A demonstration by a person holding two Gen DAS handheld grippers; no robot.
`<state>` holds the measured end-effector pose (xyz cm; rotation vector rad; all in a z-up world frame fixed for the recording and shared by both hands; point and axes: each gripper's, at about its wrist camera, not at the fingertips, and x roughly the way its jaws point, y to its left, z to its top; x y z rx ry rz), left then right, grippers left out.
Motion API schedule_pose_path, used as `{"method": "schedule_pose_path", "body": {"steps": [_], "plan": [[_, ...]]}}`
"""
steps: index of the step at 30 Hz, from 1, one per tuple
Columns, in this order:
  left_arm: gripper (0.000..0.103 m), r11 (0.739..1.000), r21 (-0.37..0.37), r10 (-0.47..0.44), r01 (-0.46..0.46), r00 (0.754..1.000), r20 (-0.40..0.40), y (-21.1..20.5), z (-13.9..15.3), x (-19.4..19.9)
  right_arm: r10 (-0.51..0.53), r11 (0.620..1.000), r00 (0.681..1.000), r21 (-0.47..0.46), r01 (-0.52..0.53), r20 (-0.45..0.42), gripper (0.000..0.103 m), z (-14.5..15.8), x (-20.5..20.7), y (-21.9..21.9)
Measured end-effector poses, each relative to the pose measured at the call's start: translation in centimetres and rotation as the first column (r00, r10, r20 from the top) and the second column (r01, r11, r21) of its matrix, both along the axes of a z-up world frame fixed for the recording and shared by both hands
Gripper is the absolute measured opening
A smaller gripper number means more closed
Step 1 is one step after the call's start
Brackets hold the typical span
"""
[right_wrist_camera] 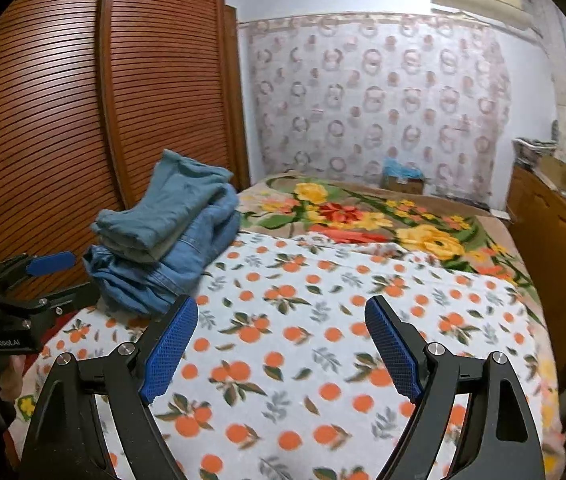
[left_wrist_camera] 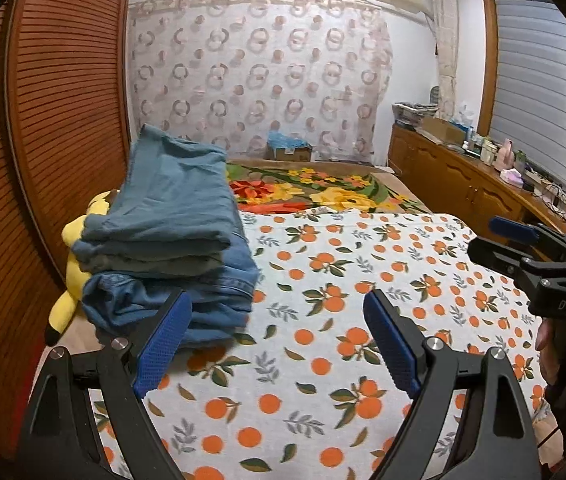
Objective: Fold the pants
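A stack of folded pants [left_wrist_camera: 167,232] lies at the left edge of the bed, teal pairs on top of blue denim; the right wrist view shows the same stack [right_wrist_camera: 163,240]. My left gripper [left_wrist_camera: 279,316] is open over the orange-print sheet [left_wrist_camera: 323,360], its left finger just in front of the stack, nothing between the pads. My right gripper [right_wrist_camera: 281,320] is open too and holds nothing, with the stack off to its left. Each gripper shows at the other view's edge: the right one [left_wrist_camera: 523,248] and the left one [right_wrist_camera: 39,276].
A yellow plush toy [left_wrist_camera: 75,256] lies under the stack by the wooden slatted wardrobe [left_wrist_camera: 51,120]. A floral blanket [left_wrist_camera: 323,188] covers the far half of the bed. A wooden cabinet [left_wrist_camera: 463,176] with clutter runs along the right. A hand [left_wrist_camera: 551,344] grips the right handle.
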<state>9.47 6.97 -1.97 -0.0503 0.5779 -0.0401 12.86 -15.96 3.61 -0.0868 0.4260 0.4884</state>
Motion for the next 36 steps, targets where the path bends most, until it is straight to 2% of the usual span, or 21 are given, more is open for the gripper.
{"method": "schedule_pose_path", "body": {"steps": [16,23,36], "plan": [[0.088,0.996,0.006,-0.085,0.085,0.996,0.001,-5.7,0.3,-0.8,-0.152,0.988,0.988,0.034,0.153,-0.024,0.087,-0.2,-5.1,-3.8],[0.088,0.995,0.004,-0.096,0.095,0.995,0.035,-7.2,2.0,-1.2,-0.202,0.978,0.979,0.052,0.202,-0.005,0.087,0.9,-6.5,-5.6],[0.088,0.997,-0.003,-0.076,0.076,0.993,0.092,-6.8,5.7,-2.6,-0.216,0.975,0.975,0.073,0.212,0.053,0.087,2.1,-8.5,-6.5]]}}
